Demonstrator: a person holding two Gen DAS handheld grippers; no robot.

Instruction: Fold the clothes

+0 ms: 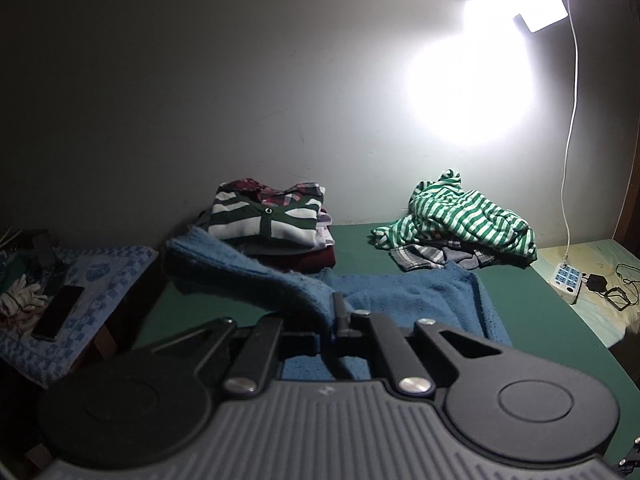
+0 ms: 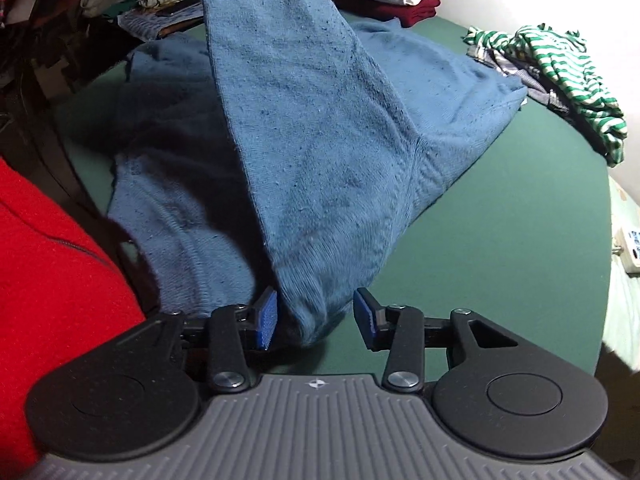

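Pinching a fold of the blue sweater (image 1: 256, 276), the left claw (image 1: 340, 312) is clenched on it, lifting it off the green surface (image 1: 532, 304); the right claw (image 2: 316, 320) stands released, fabric bunched between its blue pads (image 2: 267, 316); folded clothes (image 1: 268, 216) and a striped heap (image 1: 456, 216) lie behind.

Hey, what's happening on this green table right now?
A person is folding a blue sweater on the green table with two hand-held grippers. The left hand-held gripper is shut on a part of the sweater, lifting it off the table. The right hand-held gripper has its jaws apart around another bunched part, the pads not clamping it. A folded stack of clothes and an unfolded green striped garment sit by the wall.
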